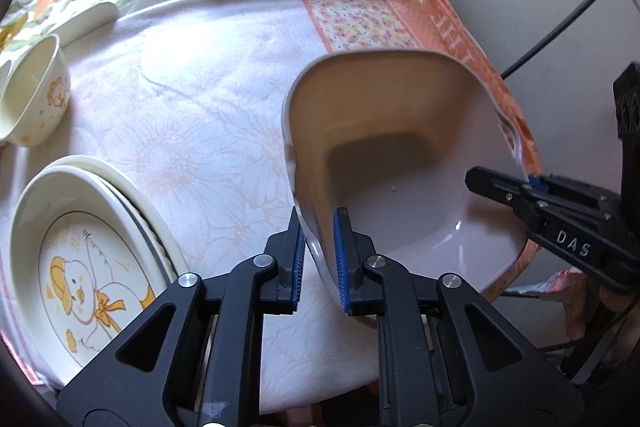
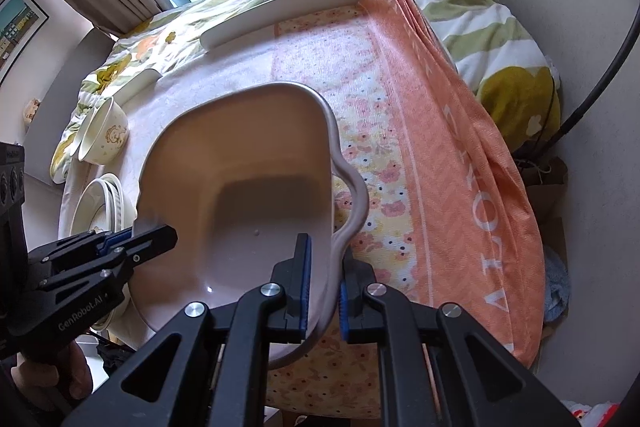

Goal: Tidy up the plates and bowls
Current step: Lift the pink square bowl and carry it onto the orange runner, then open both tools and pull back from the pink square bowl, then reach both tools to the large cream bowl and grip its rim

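Glazed ceramic baking dish (image 1: 384, 163) being carried by both grippers above the tablecloth (image 1: 208, 115).

Left gripper (image 1: 320, 259) and right gripper (image 2: 324, 287) are each clamping opposite rims; it is probably heavy, slick and breakable. Left view is showing duck plates (image 1: 80, 267); right view is revealing the wavy handle (image 2: 352, 203).

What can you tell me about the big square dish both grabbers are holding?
The dish is deep, with rounded corners, a flat bottom and a wavy handle on one side. It looks like glossy beige ceramic and is empty apart from a tiny speck. The left gripper pinches one rim and the right gripper pinches the handle side. It sits tilted over the tablecloth.
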A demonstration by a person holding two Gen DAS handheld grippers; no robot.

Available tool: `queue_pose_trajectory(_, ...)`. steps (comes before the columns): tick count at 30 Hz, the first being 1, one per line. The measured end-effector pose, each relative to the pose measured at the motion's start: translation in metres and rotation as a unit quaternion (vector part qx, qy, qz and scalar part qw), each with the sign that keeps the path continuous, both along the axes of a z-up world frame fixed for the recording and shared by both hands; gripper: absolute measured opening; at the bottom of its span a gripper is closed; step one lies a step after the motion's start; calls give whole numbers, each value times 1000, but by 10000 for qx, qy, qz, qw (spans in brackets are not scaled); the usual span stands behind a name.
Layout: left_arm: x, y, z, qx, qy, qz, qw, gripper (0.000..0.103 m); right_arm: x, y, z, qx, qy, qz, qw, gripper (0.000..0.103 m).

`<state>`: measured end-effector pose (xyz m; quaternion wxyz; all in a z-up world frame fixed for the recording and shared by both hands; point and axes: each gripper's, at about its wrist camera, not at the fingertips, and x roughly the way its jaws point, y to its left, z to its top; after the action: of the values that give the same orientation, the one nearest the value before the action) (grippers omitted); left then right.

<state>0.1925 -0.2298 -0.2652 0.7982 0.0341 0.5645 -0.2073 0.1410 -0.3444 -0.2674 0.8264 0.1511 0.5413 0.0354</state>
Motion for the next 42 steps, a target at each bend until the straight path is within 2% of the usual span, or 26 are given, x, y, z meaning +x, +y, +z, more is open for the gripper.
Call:
queue_pose_trajectory(1,-1,-1,0,25,0,-27,10000,25,0,-1,0,24,0,-28,10000,26)
queue_pose_trajectory(2,-2,-1,0,22,-19,-44,10000,54,0,-2,0,80,-3,-58,10000,51)
queue_pose_trajectory(3,-3,-1,1,-11,-65,-42,10000,76,-1,-2,1,114,-19,-81,9999,67)
queue_pose_trajectory(4,-4,0,3,-52,-132,-30,9999,101,-2,-4,2,152,-68,-128,9998,89)
queue_pose_trajectory(5,-6,2,7,-98,-238,10,9997,103,-3,-5,4,182,-127,-170,9996,92)
queue_pose_trajectory(10,-8,5,17,-87,-310,-19,9995,103,-6,-9,14,208,-259,-312,9990,92)
queue_pose_trajectory(15,-16,18,47,-87,-529,90,9985,103,-12,-6,35,124,-427,-291,9986,97)
queue_pose_trajectory(22,-35,64,116,-102,-1150,513,9920,103,-19,24,101,117,-1112,193,9935,100)
queue_pose_trajectory(23,-39,75,129,-95,-1282,615,9898,103,-18,31,113,119,-1248,293,9917,102)
queue_pose_trajectory(28,-50,120,169,17,-1749,1029,9792,103,-15,74,167,232,-1996,762,9766,102)
queue_pose_trajectory(31,-53,156,188,115,-1986,1305,9713,103,-7,106,187,254,-2132,998,9716,102)
queue_pose_trajectory(36,-44,212,201,187,-2147,1548,9641,103,15,162,206,63,-2282,1353,9641,102)
queue_pose_trajectory(39,-27,251,198,127,-2024,1645,9653,103,37,198,203,-227,-2116,1457,9662,102)
queue_pose_trajectory(42,1,289,184,10,-1720,1743,9695,103,59,221,190,-492,-1849,1365,9720,102)
